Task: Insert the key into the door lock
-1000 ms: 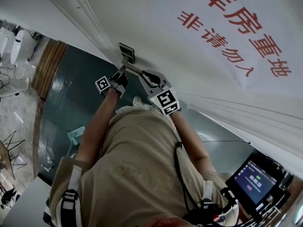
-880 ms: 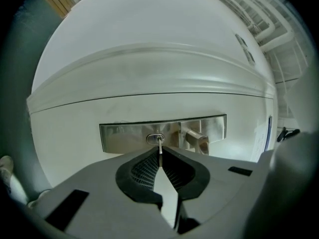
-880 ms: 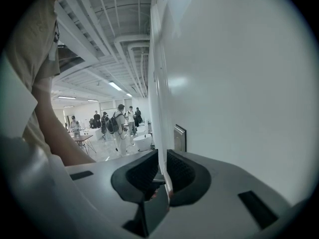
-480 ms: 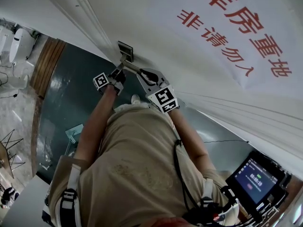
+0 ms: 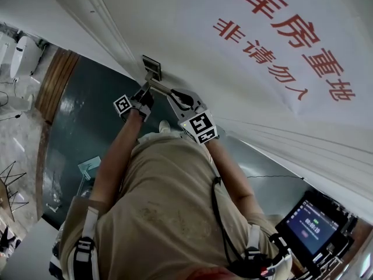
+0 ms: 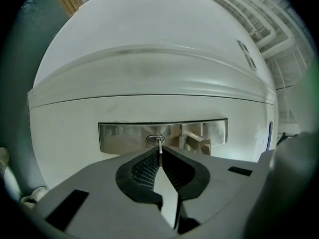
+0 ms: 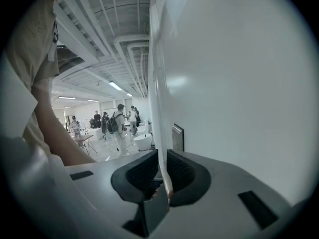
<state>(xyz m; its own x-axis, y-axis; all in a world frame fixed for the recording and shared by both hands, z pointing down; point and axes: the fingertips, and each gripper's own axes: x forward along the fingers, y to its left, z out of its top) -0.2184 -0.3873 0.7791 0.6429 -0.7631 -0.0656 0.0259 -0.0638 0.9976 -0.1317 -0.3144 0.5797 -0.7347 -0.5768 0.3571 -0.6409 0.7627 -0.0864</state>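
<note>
In the left gripper view a brushed metal lock plate (image 6: 119, 136) sits on the white door (image 6: 149, 68). Its oval keyhole (image 6: 154, 141) is at the middle and the lever handle (image 6: 198, 143) is just to the right. My left gripper (image 6: 159, 152) is shut on a thin silver key (image 6: 159, 145), whose tip is at the keyhole. In the head view the left gripper (image 5: 150, 85) is at the lock plate (image 5: 152, 66). The right gripper (image 5: 165, 90) hovers beside it. In the right gripper view its jaws (image 7: 160, 156) stand together with nothing seen between them, and the plate (image 7: 178, 137) shows edge-on ahead.
A white sign with red lettering (image 5: 280, 45) hangs on the door to the right. Dark green floor (image 5: 76, 115) lies below the lock. A lit screen (image 5: 309, 223) is at the lower right. Several people (image 7: 119, 126) stand far off in the hall.
Both grippers keep their places at the lock. Only the head camera has shifted a little.
</note>
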